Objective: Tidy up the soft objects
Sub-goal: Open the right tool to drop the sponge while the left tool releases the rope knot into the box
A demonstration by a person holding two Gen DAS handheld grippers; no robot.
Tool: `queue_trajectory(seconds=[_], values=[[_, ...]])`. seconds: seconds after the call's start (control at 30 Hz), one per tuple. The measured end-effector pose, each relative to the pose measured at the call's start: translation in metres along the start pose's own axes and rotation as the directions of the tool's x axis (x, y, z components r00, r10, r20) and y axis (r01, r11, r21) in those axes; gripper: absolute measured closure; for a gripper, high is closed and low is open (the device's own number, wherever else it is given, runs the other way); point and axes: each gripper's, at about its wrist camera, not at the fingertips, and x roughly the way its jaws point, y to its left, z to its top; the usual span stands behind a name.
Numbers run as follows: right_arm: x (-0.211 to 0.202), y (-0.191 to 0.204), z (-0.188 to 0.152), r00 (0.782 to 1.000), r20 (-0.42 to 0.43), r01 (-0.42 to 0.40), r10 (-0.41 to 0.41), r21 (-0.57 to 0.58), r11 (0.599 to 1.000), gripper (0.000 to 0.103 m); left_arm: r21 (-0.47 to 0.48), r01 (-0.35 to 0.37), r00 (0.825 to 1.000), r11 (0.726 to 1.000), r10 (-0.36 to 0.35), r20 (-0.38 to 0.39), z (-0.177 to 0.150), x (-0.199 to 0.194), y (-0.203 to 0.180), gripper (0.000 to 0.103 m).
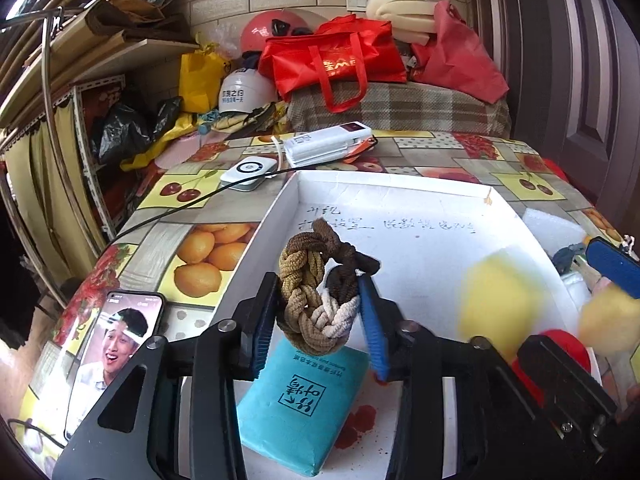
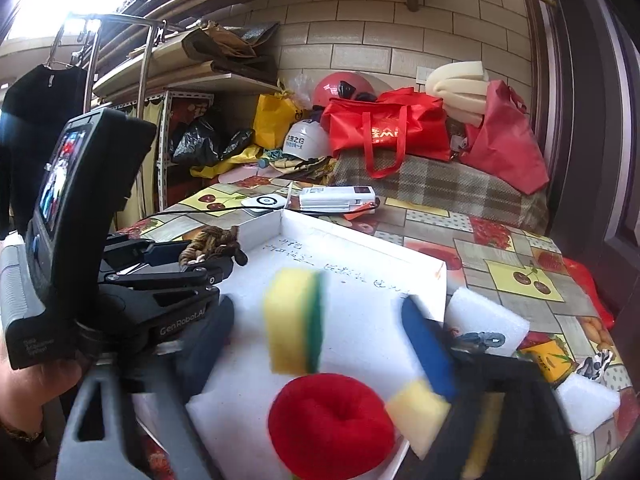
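My left gripper (image 1: 320, 312) is shut on a bundle of brown, tan and white braided hair ties (image 1: 318, 284), held above the white box lid (image 1: 400, 200); it also shows in the right wrist view (image 2: 212, 248). Under it lies a teal tissue pack (image 1: 304, 404). My right gripper (image 2: 316, 340) is open over the lid. A yellow-green sponge (image 2: 294, 324) appears blurred between its fingers, seemingly falling free. A red round sponge (image 2: 330, 420) lies in the lid below. A second yellow sponge (image 2: 416, 412) sits by the right finger.
A phone (image 1: 116, 356) showing a video lies left of the lid. White foam blocks (image 2: 486, 324) and small items lie to the right. A power bank (image 1: 328, 146), a white device (image 1: 248, 172) and a cable lie behind. Bags and helmets crowd the back.
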Motion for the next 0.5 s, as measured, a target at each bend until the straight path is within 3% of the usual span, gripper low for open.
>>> queue_trajectory(seconds=[0.03,0.1,0.2,0.5], values=[[0.001,-0.001,0.0,1.0,-0.006,0.0,0.0,0.006,1.0,0.016,0.001,-0.007,1.0,1.0,0.007,0.006,0.0,-0.001,0.0,0.048],[0.002,-0.005,0.0,1.0,-0.01,0.007,-0.006,0.026,1.0,0.016,0.002,-0.023,0.999,1.0,0.023,0.029,-0.001,-0.006,-0.001,0.018],[-0.001,-0.013,0.0,1.0,0.006,0.015,-0.015,0.064,0.998,0.016,-0.007,-0.037,0.996,0.999,0.038,0.082,-0.002,-0.016,0.0,0.003],[-0.006,-0.023,-0.001,0.999,0.03,0.027,-0.031,0.135,0.991,0.014,-0.034,-0.032,0.992,0.999,0.036,0.118,-0.003,-0.023,0.008,0.002]])
